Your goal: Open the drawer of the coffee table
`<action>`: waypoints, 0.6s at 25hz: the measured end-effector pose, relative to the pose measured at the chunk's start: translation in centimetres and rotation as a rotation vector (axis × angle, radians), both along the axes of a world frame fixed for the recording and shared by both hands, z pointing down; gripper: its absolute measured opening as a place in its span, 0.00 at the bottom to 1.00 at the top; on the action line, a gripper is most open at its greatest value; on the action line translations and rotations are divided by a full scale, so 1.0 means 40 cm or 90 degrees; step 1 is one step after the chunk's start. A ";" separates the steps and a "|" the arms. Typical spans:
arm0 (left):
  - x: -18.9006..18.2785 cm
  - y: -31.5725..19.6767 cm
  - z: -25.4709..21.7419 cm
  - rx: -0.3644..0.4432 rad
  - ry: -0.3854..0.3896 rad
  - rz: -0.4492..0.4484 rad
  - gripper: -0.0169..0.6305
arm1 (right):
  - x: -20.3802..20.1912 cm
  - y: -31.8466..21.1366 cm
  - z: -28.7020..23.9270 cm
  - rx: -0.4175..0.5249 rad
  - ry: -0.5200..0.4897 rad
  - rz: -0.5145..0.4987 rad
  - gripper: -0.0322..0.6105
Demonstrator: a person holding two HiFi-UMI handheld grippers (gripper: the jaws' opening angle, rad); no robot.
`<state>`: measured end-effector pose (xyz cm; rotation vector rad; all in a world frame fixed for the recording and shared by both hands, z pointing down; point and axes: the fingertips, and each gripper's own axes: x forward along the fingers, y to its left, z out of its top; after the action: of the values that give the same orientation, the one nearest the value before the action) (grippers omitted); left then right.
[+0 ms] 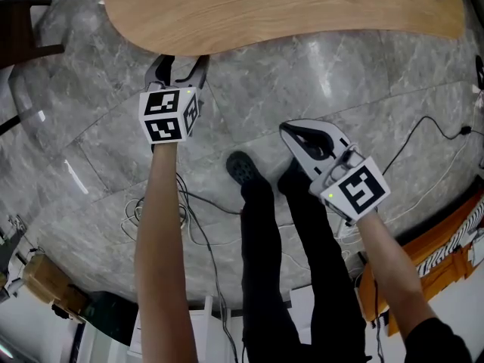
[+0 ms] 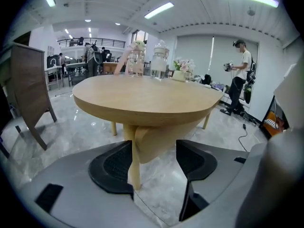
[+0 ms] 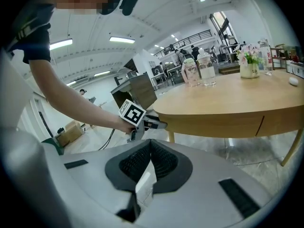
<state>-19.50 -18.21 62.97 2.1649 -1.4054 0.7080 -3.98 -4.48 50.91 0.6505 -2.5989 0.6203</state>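
Note:
The light wooden coffee table [image 1: 287, 6] fills the top of the head view. My left gripper [image 1: 178, 63] is at its near edge, jaws open with nothing between the pads. In the left gripper view the table [image 2: 147, 96] stands just ahead, and its leg [image 2: 135, 163] and a rounded wooden underside [image 2: 164, 137] show through the gap of the left gripper [image 2: 154, 158]. My right gripper [image 1: 292, 131] hangs lower right, away from the table, shut on nothing; the right gripper [image 3: 150, 148] looks along the table's side, where a vertical seam [image 3: 261, 124] cuts the apron.
Glass jars [image 2: 158, 63] and a flower pot [image 2: 183, 70] stand on the far side of the table. A dark chair [image 2: 28, 89] is at left. A person [image 2: 240, 75] stands far right. Cables [image 1: 189, 210] and my own legs [image 1: 257, 225] are below.

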 end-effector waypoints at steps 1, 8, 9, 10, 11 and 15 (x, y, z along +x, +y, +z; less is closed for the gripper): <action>0.002 -0.006 -0.003 0.004 -0.001 0.002 0.47 | 0.001 0.002 0.003 -0.002 0.002 0.001 0.06; -0.001 -0.015 -0.004 0.022 -0.021 -0.015 0.39 | 0.003 0.017 0.024 -0.037 0.007 0.023 0.06; -0.002 -0.013 -0.003 0.025 -0.032 -0.015 0.35 | 0.002 0.022 0.026 -0.043 0.007 0.028 0.06; -0.005 -0.011 -0.003 0.027 -0.042 -0.016 0.33 | -0.003 0.026 0.025 -0.044 0.004 0.027 0.06; -0.009 -0.010 -0.003 0.028 -0.049 -0.017 0.30 | -0.009 0.031 0.022 -0.041 -0.001 0.024 0.06; -0.015 -0.007 -0.005 0.028 -0.070 -0.002 0.26 | -0.025 0.050 0.018 -0.041 -0.009 0.017 0.06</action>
<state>-20.11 -18.50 62.77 2.1860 -1.4930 0.8137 -4.98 -2.49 51.64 0.6630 -2.5757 0.7160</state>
